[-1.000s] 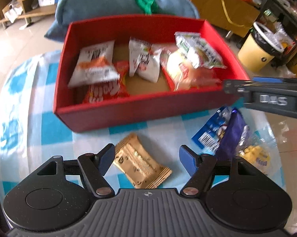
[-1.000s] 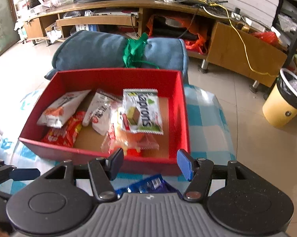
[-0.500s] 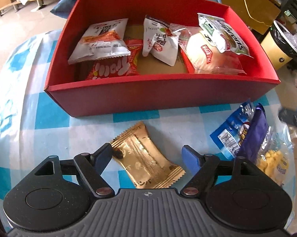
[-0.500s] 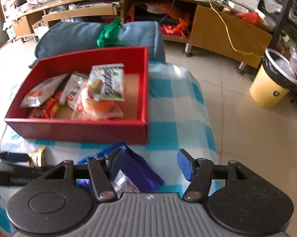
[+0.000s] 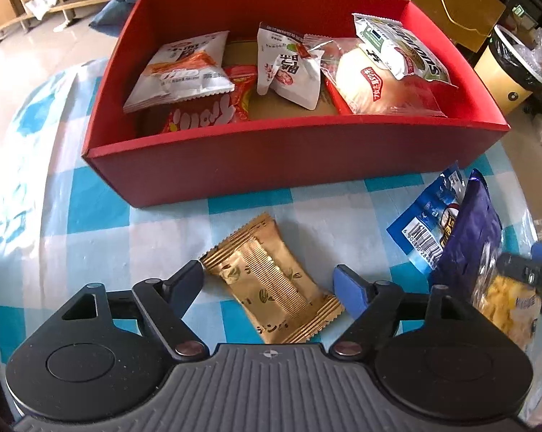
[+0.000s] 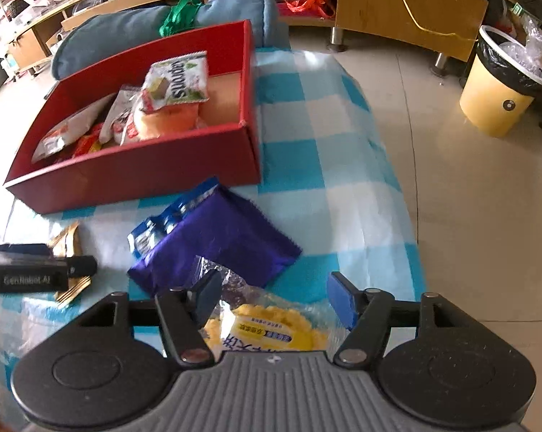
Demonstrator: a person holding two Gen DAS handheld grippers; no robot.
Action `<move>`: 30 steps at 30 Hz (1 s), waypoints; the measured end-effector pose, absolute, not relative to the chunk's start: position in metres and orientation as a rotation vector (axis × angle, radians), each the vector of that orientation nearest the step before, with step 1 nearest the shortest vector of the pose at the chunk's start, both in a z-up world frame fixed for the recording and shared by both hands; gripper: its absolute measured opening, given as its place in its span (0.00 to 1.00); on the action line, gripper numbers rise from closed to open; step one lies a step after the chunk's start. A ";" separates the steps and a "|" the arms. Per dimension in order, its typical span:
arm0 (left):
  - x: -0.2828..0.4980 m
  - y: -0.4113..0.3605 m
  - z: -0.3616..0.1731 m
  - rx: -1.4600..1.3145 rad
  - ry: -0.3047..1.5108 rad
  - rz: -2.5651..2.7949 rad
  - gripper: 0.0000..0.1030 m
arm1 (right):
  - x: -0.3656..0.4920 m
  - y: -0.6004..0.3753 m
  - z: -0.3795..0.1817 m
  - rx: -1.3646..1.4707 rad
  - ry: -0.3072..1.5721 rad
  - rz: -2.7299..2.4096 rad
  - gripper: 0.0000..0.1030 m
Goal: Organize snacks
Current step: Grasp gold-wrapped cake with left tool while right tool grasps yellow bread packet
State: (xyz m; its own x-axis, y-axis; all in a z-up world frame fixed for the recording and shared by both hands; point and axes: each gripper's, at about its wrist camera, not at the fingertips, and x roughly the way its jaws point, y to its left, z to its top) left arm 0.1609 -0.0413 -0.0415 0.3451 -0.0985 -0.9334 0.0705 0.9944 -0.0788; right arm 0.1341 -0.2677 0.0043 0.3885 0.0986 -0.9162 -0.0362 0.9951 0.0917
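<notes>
A red box holds several snack packets on the checked cloth. A gold packet lies in front of it, between the open jaws of my left gripper, untouched by the fingers. A purple packet lies on a blue packet to the right. A clear bag of yellow snack sits between the open jaws of my right gripper. The right gripper shows blurred at the left wrist view's right edge.
A blue rolled cushion lies behind the box. A yellow bin stands on the tiled floor to the right, beyond the cloth's right edge. Wooden shelving runs along the back.
My right gripper has swung right and down from over the box to the yellow snack bag. My left gripper has moved closer around the gold packet.
</notes>
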 end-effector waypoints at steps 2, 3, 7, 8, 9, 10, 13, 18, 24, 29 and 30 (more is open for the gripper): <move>0.161 -0.040 -0.042 -0.025 1.218 -0.113 0.81 | 0.124 -0.263 0.005 0.058 1.188 0.109 0.63; 0.161 -0.040 -0.042 -0.022 1.220 -0.114 0.81 | 0.119 -0.261 0.005 0.061 1.198 0.120 0.63; 0.158 -0.043 -0.042 0.004 1.222 -0.129 0.82 | 0.099 -0.254 0.006 0.080 1.231 0.178 0.63; 0.157 -0.044 -0.042 0.010 1.222 -0.134 0.82 | 0.094 -0.255 0.008 0.083 1.226 0.177 0.63; 0.155 -0.044 -0.041 0.012 1.222 -0.137 0.82 | 0.092 -0.256 0.010 0.092 1.223 0.175 0.63; 0.154 -0.044 -0.041 0.012 1.223 -0.142 0.83 | 0.089 -0.259 0.012 0.108 1.227 0.177 0.64; 0.150 -0.044 -0.040 0.015 1.226 -0.156 0.83 | 0.081 -0.263 0.011 0.135 1.248 0.170 0.75; 0.146 -0.047 -0.040 0.035 1.222 -0.164 0.84 | 0.076 -0.250 -0.004 0.079 1.286 0.155 0.77; 0.147 -0.044 -0.041 0.018 1.226 -0.174 0.86 | 0.079 -0.237 -0.017 0.008 1.296 0.153 0.91; 0.150 -0.044 -0.042 0.026 1.233 -0.167 0.88 | 0.078 -0.218 -0.031 -0.103 1.305 0.141 1.00; 0.151 -0.043 -0.043 0.025 1.234 -0.160 0.88 | 0.077 -0.217 -0.032 -0.111 1.303 0.135 1.00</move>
State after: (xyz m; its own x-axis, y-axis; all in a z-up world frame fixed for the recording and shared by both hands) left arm 0.1509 -0.0430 -0.0426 0.3212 -0.1077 -0.9409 0.1352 0.9885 -0.0670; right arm 0.0773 -0.2166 -0.0324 0.2588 0.0370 -0.9652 -0.1619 0.9868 -0.0055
